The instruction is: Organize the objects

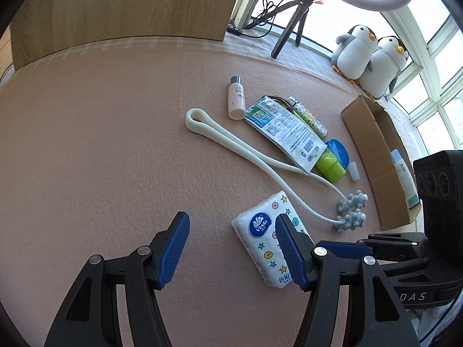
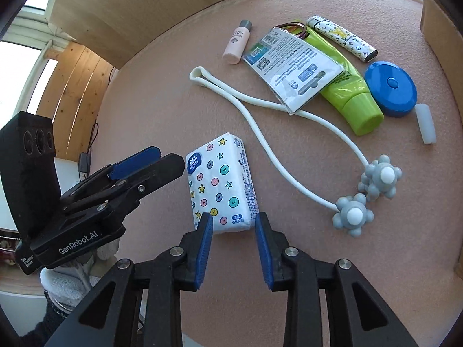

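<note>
Early stage: one bottle (image 1: 403, 173) lies in the cardboard box (image 1: 373, 156) at frame right; other items remain loose on the mat. Right gripper (image 2: 233, 228), jaws apart, straddles the tissue pack (image 2: 221, 182) at lower centre. Left gripper (image 1: 231, 231) open, empty.

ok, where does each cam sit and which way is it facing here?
Left wrist: on the left gripper, looking along its open fingers across the pink mat towards the cardboard box and window; the right gripper shows at right.
Right wrist: on the right gripper, open, facing the tissue pack; the left gripper and a gloved hand show at left.
Shared: tissue pack, massager, clutter.
</note>
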Action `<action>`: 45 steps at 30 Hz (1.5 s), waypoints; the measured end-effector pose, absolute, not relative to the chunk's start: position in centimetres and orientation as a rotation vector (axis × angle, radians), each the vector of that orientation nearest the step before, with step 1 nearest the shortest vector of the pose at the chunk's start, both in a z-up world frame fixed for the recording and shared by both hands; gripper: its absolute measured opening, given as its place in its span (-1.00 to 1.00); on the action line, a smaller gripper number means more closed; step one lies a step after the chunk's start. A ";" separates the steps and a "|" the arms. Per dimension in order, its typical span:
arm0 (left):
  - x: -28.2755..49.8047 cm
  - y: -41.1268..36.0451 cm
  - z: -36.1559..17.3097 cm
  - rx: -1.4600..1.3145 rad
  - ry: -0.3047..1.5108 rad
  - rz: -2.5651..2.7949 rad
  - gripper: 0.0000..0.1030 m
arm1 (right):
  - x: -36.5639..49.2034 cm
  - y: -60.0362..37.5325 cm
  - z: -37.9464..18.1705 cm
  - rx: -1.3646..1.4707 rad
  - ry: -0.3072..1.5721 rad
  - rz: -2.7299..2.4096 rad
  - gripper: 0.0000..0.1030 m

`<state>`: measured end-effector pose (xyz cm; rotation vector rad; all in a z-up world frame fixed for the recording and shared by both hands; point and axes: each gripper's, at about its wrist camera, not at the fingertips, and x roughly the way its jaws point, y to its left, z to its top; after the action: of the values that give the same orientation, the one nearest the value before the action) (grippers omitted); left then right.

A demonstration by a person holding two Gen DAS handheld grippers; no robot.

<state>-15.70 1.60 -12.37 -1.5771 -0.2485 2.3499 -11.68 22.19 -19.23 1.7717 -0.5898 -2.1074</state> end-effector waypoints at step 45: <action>-15.5 1.2 -14.9 -1.690 0.031 2.430 0.40 | -10.3 22.2 -21.2 1.846 -0.671 -2.103 -0.46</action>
<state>-15.51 1.18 -14.86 -1.6904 0.0310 2.4304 -10.35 22.25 -21.21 1.8459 -0.6707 -2.1025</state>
